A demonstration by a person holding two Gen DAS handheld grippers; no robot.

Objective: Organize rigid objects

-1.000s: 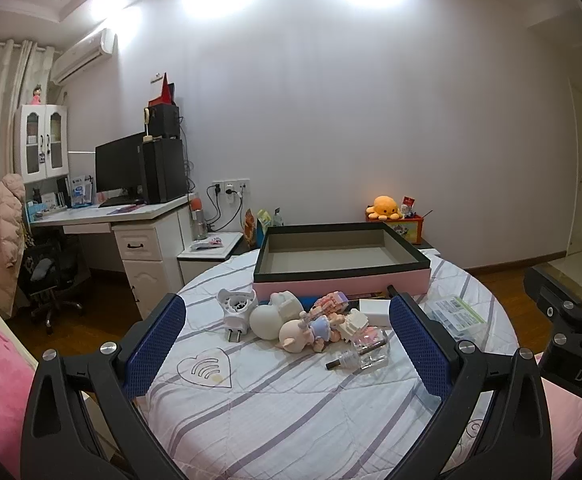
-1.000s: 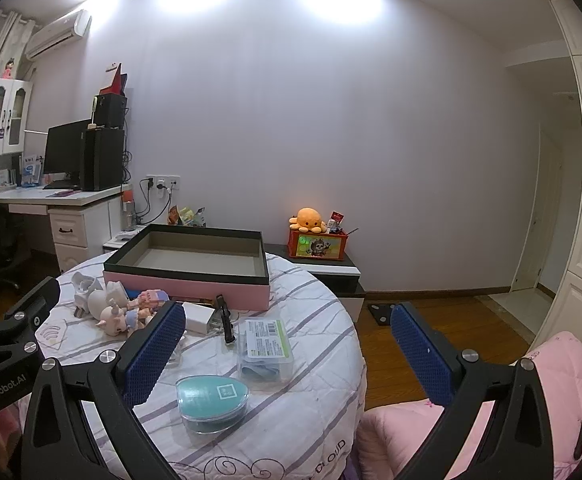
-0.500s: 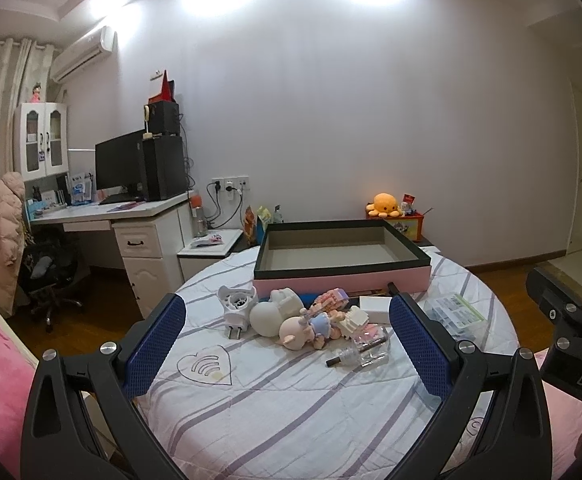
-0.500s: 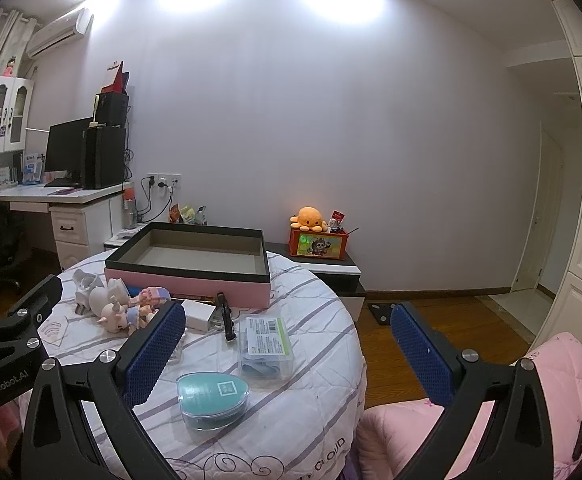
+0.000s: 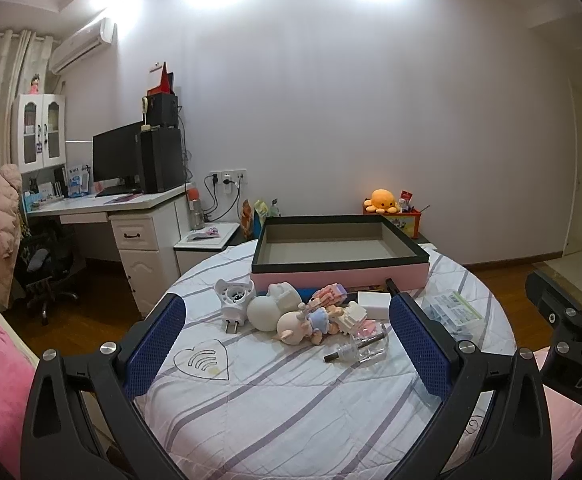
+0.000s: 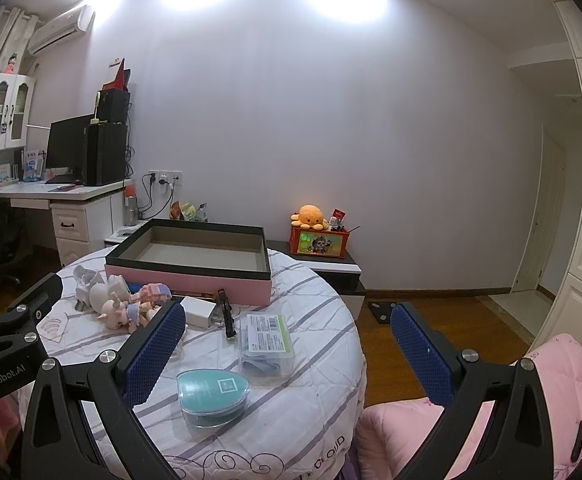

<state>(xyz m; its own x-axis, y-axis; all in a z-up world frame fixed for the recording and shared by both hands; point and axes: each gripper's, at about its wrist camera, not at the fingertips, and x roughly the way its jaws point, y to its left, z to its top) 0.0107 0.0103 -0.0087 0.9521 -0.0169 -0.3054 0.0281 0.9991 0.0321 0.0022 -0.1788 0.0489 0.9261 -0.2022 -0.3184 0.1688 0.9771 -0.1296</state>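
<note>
A pink box with a black rim (image 5: pixel 339 268) stands open and empty at the far side of the round table (image 5: pixel 275 400); it also shows in the right wrist view (image 6: pixel 189 276). In front of it lie a white plug adapter (image 5: pixel 233 300), a white round toy (image 5: pixel 265 312), a pig doll (image 5: pixel 303 322), a clear bottle (image 5: pixel 363 350) and a white block (image 5: pixel 373 300). A teal case (image 6: pixel 211 394), a clear labelled box (image 6: pixel 269 338) and a black pen (image 6: pixel 226 312) lie nearer the right gripper. My left gripper (image 5: pixel 287 346) and right gripper (image 6: pixel 287 354) are open and empty above the table.
A white desk with a monitor (image 5: pixel 119 160) stands at the left. A low cabinet with an orange plush octopus (image 6: pixel 309 216) stands behind the table. A pink bed edge (image 6: pixel 531 392) lies at the right, and wooden floor (image 6: pixel 431 308) beyond it.
Both grippers have shifted only slightly; the table objects sit a little lower and nearer in the views. Nothing was taken hold of or moved.
</note>
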